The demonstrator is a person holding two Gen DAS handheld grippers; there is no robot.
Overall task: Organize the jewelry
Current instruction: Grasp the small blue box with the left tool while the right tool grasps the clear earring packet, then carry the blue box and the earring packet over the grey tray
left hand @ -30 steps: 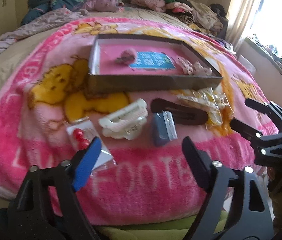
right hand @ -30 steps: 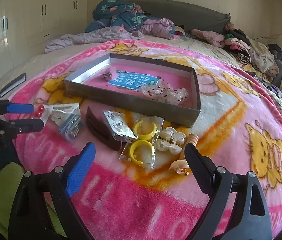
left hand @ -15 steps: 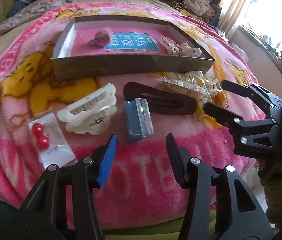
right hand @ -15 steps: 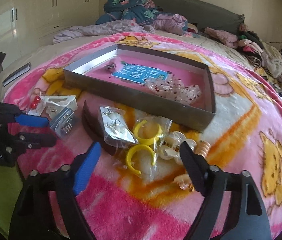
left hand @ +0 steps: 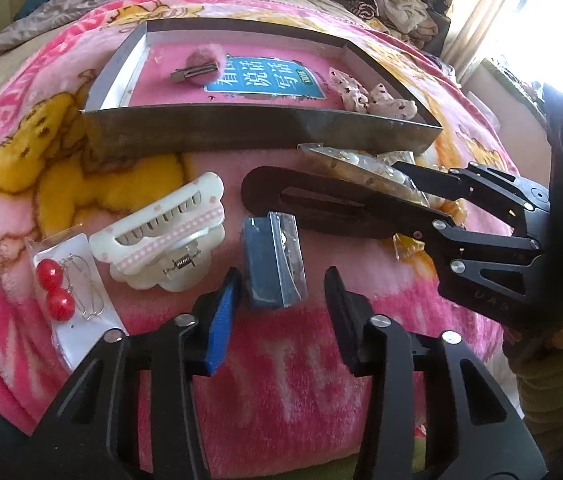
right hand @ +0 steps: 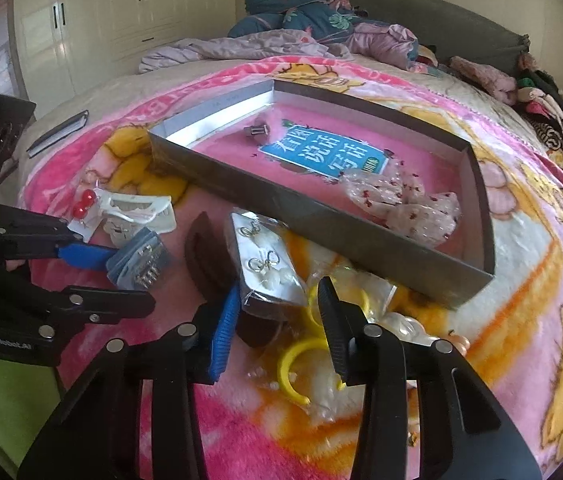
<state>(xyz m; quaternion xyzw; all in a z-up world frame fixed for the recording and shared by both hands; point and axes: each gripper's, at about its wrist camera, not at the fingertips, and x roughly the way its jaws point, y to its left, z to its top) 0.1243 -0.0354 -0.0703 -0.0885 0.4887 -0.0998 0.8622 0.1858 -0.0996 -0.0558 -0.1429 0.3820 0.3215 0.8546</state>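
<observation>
Both grippers had come lower and nearer to the loose jewelry on the pink blanket (left hand: 289, 364) than a second before, and the jaws of each had just been closing. At this moment the left gripper (left hand: 279, 280) straddled the near end of a small blue packet (left hand: 273, 260), its blue pad just beside the packet's left edge and the black finger apart from it, so nothing was grasped. The right gripper (right hand: 277, 304) stood around the near end of a clear earring bag (right hand: 265, 264) that lay across a dark brown hair clip (right hand: 205, 252); whether the pads pressed on the bag I could not tell. Left of the blue packet lay a white claw clip (left hand: 161, 236), and beyond it a card of red bead earrings (left hand: 65, 288). Yellow rings (right hand: 297, 360) in plastic lay under the right gripper's black finger. Farther back on the blanket sat the shallow grey tray (right hand: 321, 216), its pink floor holding a blue label, a fluffy pink clip (left hand: 201, 64) and a dotted fabric piece (right hand: 401, 204) near its right end.
</observation>
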